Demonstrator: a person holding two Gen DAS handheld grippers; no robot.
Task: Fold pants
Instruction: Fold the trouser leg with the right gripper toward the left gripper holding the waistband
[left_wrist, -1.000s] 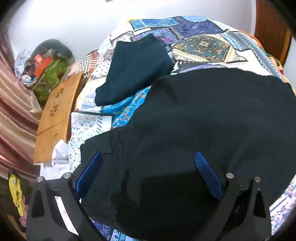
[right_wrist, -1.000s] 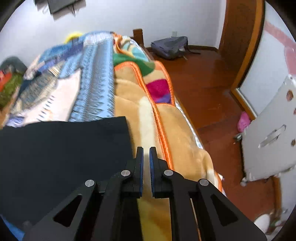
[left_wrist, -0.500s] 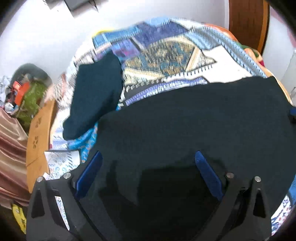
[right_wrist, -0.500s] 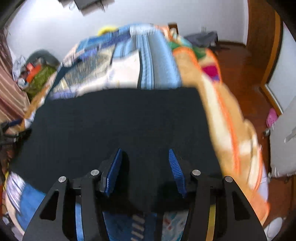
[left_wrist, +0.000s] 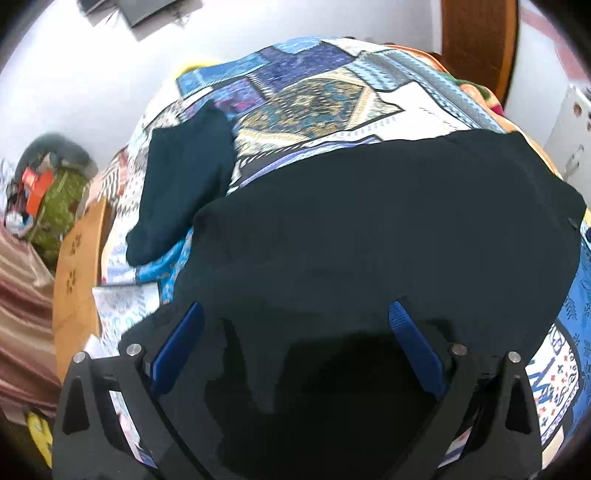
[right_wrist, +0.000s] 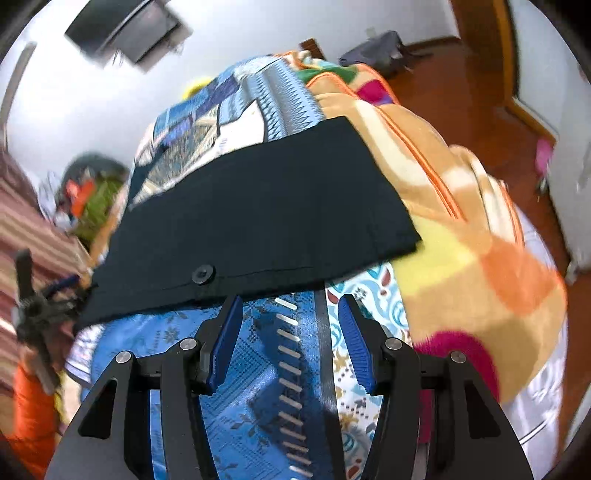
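Black pants (left_wrist: 369, 229) lie spread flat across the patterned bedspread (left_wrist: 332, 85). In the right wrist view the pants (right_wrist: 258, 218) show a straight edge with a black button (right_wrist: 202, 275) near me. My left gripper (left_wrist: 295, 314) is open wide and hovers over the near part of the pants, holding nothing. My right gripper (right_wrist: 288, 306) is open and empty, just in front of the pants' buttoned edge, over the blue bedspread (right_wrist: 258, 369).
A folded dark garment (left_wrist: 184, 184) lies on the bed at the back left. A wooden board (left_wrist: 77, 273) leans at the bed's left side, with a clutter pile (left_wrist: 48, 192) behind. An orange blanket (right_wrist: 461, 221) drapes the bed's right edge above the wood floor (right_wrist: 480, 96).
My right gripper opened from shut and pulled back off the pants to their near edge. My left gripper stayed open and shifted right over the pants.
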